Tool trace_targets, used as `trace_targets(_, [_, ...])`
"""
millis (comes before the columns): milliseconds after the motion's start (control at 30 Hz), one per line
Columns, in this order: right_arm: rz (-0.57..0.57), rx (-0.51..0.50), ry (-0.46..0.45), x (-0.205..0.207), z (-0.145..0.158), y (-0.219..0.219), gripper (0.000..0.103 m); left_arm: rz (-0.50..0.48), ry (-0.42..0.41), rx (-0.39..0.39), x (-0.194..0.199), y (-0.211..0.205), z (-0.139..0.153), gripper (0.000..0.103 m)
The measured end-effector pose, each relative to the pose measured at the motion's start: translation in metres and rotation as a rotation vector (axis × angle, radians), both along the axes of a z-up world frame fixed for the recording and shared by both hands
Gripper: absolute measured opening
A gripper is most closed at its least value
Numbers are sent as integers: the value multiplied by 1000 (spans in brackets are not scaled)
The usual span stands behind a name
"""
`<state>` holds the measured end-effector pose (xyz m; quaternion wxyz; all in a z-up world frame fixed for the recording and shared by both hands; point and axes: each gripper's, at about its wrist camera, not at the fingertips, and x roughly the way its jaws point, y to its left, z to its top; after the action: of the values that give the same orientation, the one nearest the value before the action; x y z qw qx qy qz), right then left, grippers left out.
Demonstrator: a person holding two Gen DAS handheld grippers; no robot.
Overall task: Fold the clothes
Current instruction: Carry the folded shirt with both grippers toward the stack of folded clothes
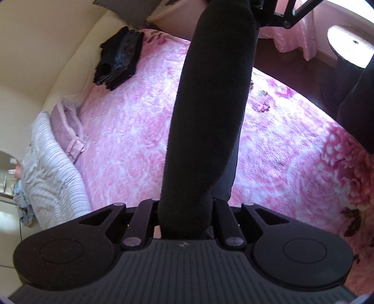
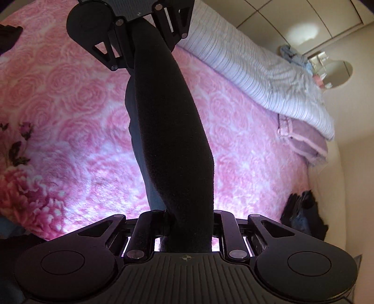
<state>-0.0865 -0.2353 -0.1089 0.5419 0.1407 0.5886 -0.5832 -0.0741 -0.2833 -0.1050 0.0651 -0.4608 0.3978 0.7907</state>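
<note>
A black fleecy garment (image 1: 210, 105) hangs stretched between my two grippers above the pink rose blanket (image 1: 131, 131). My left gripper (image 1: 184, 224) is shut on one end of it. My right gripper (image 2: 187, 233) is shut on the other end; the garment (image 2: 173, 131) runs from it up to the left gripper (image 2: 138, 35) at the top of the right wrist view. The right gripper shows at the top of the left wrist view (image 1: 268, 14). The fingertips are hidden by the cloth.
A pile of folded dark clothes (image 1: 119, 56) lies on the blanket by the cream headboard (image 1: 46, 58); it also shows in the right wrist view (image 2: 301, 217). A striped pillow (image 1: 49, 163) and a lilac folded cloth (image 1: 67, 126) lie at the bed's side. A round stool (image 1: 350, 46) stands on the floor.
</note>
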Motion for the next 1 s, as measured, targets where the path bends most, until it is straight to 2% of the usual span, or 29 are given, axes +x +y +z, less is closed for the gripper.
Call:
trace_targets(333, [41,-37,59,5,37,6,16,5,80,-36,9,6,34,12])
trace_targets(600, [34,-37,72,-16,48,32,16,-3,99,-24,-12,37,36,12])
trace_targets(800, [28,-47,45,-58,48,57,16,-7,75,-37,-59,61,31,12])
trace_targets(1000, [17,-56,8,-125,46,88,16,0,36,-37,-134,92,29,12])
